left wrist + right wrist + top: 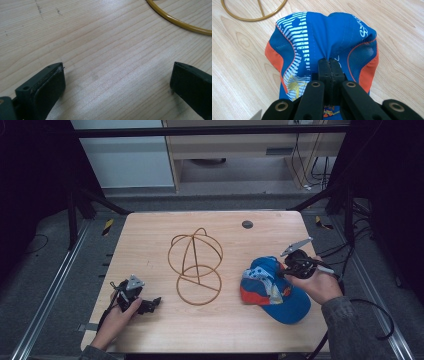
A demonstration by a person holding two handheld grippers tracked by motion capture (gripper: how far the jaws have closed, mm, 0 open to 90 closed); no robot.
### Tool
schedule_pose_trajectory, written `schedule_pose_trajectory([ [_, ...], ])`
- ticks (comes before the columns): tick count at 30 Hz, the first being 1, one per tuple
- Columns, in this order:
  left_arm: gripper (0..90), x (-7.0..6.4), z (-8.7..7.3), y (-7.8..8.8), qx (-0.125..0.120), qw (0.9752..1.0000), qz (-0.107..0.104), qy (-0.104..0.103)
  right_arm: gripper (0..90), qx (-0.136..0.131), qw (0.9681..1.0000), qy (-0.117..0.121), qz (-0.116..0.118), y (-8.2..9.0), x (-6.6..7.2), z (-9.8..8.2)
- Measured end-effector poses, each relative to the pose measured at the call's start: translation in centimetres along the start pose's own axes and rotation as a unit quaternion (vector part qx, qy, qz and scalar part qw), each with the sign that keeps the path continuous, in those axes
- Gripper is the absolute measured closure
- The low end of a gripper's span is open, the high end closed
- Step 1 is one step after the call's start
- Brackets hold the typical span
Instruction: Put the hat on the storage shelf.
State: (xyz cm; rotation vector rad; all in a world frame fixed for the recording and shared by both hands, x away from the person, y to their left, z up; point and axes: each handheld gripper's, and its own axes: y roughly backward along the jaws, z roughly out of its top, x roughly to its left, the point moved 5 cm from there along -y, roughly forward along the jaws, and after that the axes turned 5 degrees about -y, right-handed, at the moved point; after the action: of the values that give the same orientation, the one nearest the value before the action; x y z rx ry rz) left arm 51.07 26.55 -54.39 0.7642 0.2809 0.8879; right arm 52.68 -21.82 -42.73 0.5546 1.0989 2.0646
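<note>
A blue and orange cap (272, 290) lies on the wooden tabletop (220, 325) at about 4 o'clock from its centre. The right claw (331, 67) is clenched on a pinched fold of the cap's blue fabric. A gold wire frame (196, 270) of joined rings stands at the centre, just beside the cap at its 9 o'clock. The left claw (150, 304) rests low at 8 o'clock, jaws spread wide over bare wood, grasping nothing.

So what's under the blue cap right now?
The cap lies on the wooden table, with the right gripper pinching its fabric. Whatever might be beneath the cap is covered.
</note>
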Motion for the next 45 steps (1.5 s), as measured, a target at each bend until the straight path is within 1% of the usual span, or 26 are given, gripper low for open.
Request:
schedule_pose_trajectory([
  [3, 0.0, 0.0, 0.0, 0.0, 0.0, 1.0, 0.0, 0.0, 90.0, -0.001, 1.0, 0.002, 0.0, 0.4, 0.1, 0.1],
  [9, 0.0, 0.0, 0.0, 0.0, 0.0, 1.0, 0.0, 0.0, 90.0, -0.011, 0.9999, 0.007, -0.002, 1.9, 0.4, 0.8],
  [10, 0.0, 0.0, 0.0, 0.0, 0.0, 1.0, 0.0, 0.0, 90.0, -0.018, 0.9998, 0.009, -0.002, 2.7, 0.6, 1.2],
  [11, 0.0, 0.0, 0.0, 0.0, 0.0, 1.0, 0.0, 0.0, 90.0, -0.023, 0.9997, 0.011, -0.002, 3.0, 0.6, 1.5],
  [15, 0.0, 0.0, 0.0, 0.0, 0.0, 1.0, 0.0, 0.0, 90.0, -0.026, 0.9995, 0.016, -0.004, 4.2, 0.9, 2.4],
  [17, 0.0, 0.0, 0.0, 0.0, 0.0, 1.0, 0.0, 0.0, 90.0, -0.027, 0.9995, 0.017, -0.004, 4.5, 1.0, 2.6],
  [18, 0.0, 0.0, 0.0, 0.0, 0.0, 1.0, 0.0, 0.0, 90.0, -0.029, 0.9993, 0.023, -0.005, 5.2, 1.2, 3.3],
  [22, 0.0, 0.0, 0.0, 0.0, 0.0, 1.0, 0.0, 0.0, 90.0, -0.036, 0.9989, 0.03, -0.007, 6.4, 1.6, 4.4],
  [27, 0.0, 0.0, 0.0, 0.0, 0.0, 1.0, 0.0, 0.0, 90.0, -0.046, 0.9979, 0.045, -0.008, 8.2, 2.2, 5.9],
  [36, 0.0, 0.0, 0.0, 0.0, -0.001, 1.0, 0.0, 0.002, 90.0, -0.065, 0.996, 0.06, -0.012, 11.2, 3.2, 8.4],
  [45, 0.0, 0.0, 0.0, 0.0, -0.001, 1.0, 0.001, 0.0, 90.0, -0.082, 0.9942, 0.069, -0.008, 13.2, 4.0, 10.2],
])
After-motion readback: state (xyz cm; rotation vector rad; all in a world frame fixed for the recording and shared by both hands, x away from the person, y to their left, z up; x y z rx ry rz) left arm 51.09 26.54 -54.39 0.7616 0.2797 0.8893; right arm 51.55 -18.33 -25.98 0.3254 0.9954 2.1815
